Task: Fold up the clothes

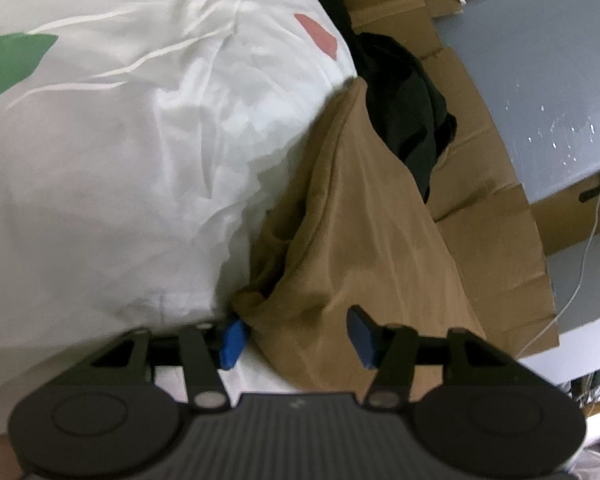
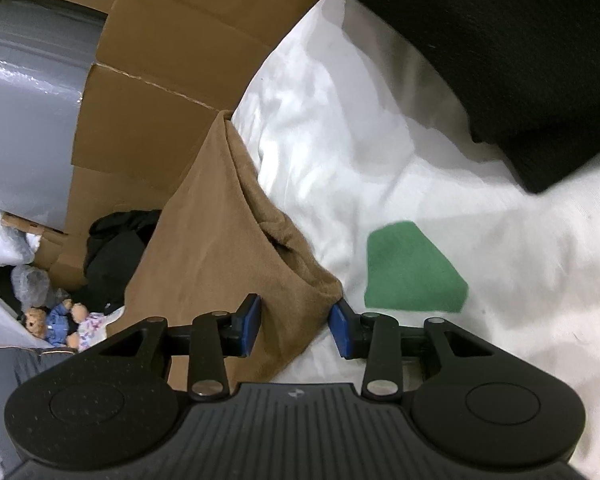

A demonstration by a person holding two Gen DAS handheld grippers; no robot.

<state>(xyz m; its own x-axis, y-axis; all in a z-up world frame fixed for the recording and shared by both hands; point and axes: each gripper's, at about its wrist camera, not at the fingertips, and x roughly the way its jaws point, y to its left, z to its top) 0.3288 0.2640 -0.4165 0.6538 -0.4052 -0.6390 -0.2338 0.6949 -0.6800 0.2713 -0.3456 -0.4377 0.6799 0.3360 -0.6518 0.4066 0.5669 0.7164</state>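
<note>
A brown garment [image 1: 352,216] lies bunched along the edge of a white sheet [image 1: 120,168] and hangs off towards the cardboard. My left gripper [image 1: 296,338] sits low over its near end. The blue pads [image 1: 232,342] stand apart with brown cloth between them, and the left pad touches a bunched corner. In the right wrist view the same brown garment [image 2: 220,232] runs up to a peak. My right gripper [image 2: 296,326] straddles its folded near corner, jaws apart, the cloth filling the gap without being squeezed.
The white sheet [image 2: 380,152] bears a green patch [image 2: 412,272] and a pink patch [image 1: 318,36]. Flattened cardboard [image 1: 480,208] and a black garment [image 1: 412,108] lie beside the bed, above a grey floor [image 1: 540,80]. A dark pillow [image 2: 520,60] and a small doll [image 2: 56,324] are also there.
</note>
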